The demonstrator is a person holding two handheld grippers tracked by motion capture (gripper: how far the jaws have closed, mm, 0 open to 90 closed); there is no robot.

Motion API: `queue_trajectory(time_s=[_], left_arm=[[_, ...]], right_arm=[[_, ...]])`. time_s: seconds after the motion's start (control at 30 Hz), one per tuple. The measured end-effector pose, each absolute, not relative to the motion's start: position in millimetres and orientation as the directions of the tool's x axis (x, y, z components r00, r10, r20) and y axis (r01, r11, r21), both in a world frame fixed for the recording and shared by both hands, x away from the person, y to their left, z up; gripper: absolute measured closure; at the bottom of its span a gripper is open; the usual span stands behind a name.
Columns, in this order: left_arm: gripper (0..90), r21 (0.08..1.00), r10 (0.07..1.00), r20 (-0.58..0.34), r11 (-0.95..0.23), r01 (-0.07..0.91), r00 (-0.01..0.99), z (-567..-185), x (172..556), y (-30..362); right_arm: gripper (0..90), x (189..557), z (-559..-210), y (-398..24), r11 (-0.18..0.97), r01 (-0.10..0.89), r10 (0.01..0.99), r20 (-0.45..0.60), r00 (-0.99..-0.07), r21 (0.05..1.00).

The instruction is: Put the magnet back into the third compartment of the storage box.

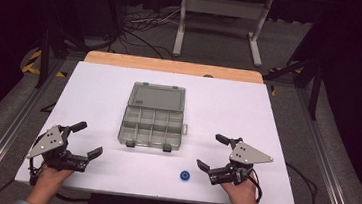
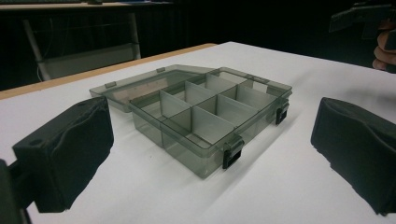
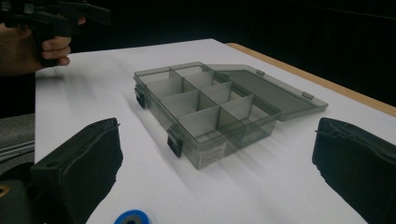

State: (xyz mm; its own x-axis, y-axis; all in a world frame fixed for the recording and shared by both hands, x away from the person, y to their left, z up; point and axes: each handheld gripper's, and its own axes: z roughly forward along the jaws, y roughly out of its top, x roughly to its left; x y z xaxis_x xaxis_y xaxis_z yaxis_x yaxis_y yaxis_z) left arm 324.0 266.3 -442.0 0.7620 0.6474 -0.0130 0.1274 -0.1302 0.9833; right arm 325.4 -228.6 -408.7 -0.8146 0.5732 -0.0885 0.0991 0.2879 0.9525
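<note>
We hold the left tool (image 1: 85, 140) and right tool (image 1: 212, 151) over the near worktop (image 1: 275, 141) edge, jaws spread, nothing in either. Smoky clear plastic compartment box (image 1: 152, 127) sits mid-worktop between them, lid flat open on the far side. Small blue round roller (image 1: 185, 175) lies near the right tool.

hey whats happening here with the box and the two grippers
A person sits at a white table with a two-jaw gripper in each hand. The left gripper and right gripper are both open and hold nothing, one on each side of a grey compartment box. The box lies open with its lid folded flat behind it, and its compartments look empty. A small blue roll lies on the table near the right gripper, untouched.
</note>
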Motion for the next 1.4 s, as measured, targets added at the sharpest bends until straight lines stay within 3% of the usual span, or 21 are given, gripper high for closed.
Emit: queue_trajectory(time_s=[0.17, 0.37, 0.47, 0.87, 1.1, 1.4], left_arm=[[0.1, 0.981, 0.647, -0.017, -0.135, 0.137, 0.762, -442.1, 323.7, 266.1], [0.1, 0.981, 0.645, -0.013, -0.141, 0.136, 0.764, -441.6, 323.8, 266.4], [0.1, 0.981, 0.642, -0.012, -0.140, 0.133, 0.766, -441.5, 323.5, 266.0], [0.1, 0.981, 0.638, -0.015, -0.141, 0.136, 0.770, -441.4, 323.6, 265.6], [0.1, 0.981, 0.632, -0.017, -0.140, 0.136, 0.775, -441.3, 323.5, 265.1], [0.1, 0.981, 0.627, -0.015, -0.144, 0.134, 0.779, -441.4, 323.4, 264.2]], right_arm=[[1.6, 325.1, -405.3, -217.0, 0.278, 0.067, 0.527, -0.094, -0.845, 0.958], [1.1, 327.5, -404.0, -211.8, 0.272, 0.110, 0.510, -0.047, -0.859, 0.956], [2.7, 324.7, -399.8, -212.1, 0.293, 0.091, 0.529, -0.082, -0.845, 0.952], [6.4, 326.3, -380.8, -203.2, 0.440, 0.198, 0.527, -0.073, -0.847, 0.876], [13.7, 327.3, -375.0, -192.3, 0.541, 0.241, 0.490, -0.069, -0.869, 0.805], [7.4, 330.5, -374.7, -178.1, 0.643, 0.313, 0.480, -0.050, -0.876, 0.699]])
